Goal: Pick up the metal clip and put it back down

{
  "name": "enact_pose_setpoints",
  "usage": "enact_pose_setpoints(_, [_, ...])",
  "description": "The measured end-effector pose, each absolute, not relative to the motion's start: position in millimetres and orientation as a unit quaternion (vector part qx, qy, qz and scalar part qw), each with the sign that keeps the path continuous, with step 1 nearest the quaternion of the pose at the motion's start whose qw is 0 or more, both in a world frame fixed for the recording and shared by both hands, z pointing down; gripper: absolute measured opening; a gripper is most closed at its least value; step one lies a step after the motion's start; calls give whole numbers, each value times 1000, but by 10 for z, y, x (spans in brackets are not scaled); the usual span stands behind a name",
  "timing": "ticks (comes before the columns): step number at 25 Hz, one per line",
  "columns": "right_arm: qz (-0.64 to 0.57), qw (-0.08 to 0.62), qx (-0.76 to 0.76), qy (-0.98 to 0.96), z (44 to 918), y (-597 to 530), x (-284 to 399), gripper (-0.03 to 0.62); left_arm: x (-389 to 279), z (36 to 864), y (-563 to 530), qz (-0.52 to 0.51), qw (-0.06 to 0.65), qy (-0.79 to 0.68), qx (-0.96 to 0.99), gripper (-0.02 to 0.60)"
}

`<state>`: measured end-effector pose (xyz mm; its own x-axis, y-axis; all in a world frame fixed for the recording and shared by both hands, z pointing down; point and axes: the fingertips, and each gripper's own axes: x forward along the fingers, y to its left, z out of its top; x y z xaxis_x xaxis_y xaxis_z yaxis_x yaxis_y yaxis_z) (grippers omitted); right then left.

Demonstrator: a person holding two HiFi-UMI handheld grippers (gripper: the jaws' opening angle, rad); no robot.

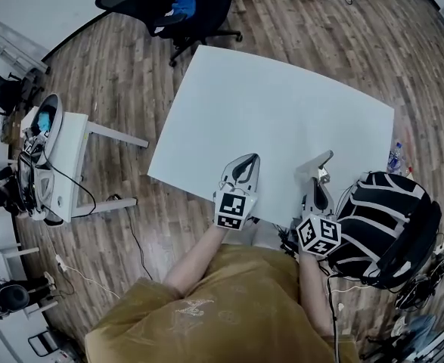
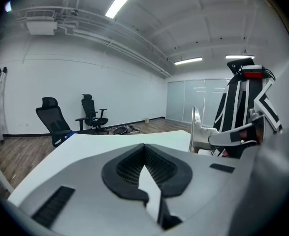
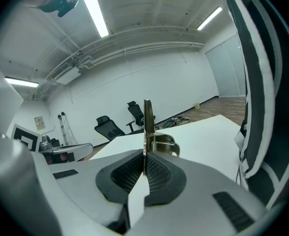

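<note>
At the far left a small white side table (image 1: 76,136) on thin legs carries dark gear and trailing black cables, and it stands on a floor (image 1: 131,74) of brown wood planks with a streaky grain. Beyond it is a black mesh-backed office chair (image 1: 182,7) with something blue on the seat. The bench (image 1: 282,104) is a plain, matte white slab with square corners and lies bare across the middle. The left gripper (image 2: 144,147) hangs over the bench's near edge. Its smooth grey fingers (image 2: 122,171), lined with black ribbed pads, are pressed together with nothing between them. Just to its right, the right gripper (image 3: 144,157) has fingers (image 3: 122,173) of the same kind, and these pinch the metal clip (image 3: 147,124). The clip is bright steel, a thin flat blade standing upright with a small coil spring and a curved loop behind it. It sits over the bench's near edge, and I cannot tell whether it touches the top. A black chair with white stripes (image 1: 380,218) stands at the far right. White walls, a white ceiling and long strip lights close in the room.
</note>
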<state>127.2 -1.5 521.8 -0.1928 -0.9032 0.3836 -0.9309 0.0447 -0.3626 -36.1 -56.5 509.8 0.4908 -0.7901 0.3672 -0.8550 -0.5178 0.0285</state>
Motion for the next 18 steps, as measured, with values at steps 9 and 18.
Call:
enact_pose_setpoints(9, [310, 37, 627, -714, 5463, 62, 1229, 8, -310, 5384, -522, 175, 128, -467, 857, 6])
enact_pose_setpoints(18, [350, 40, 618, -703, 5684, 131, 1172, 8, -322, 5589, -419, 189, 147, -456, 857, 6])
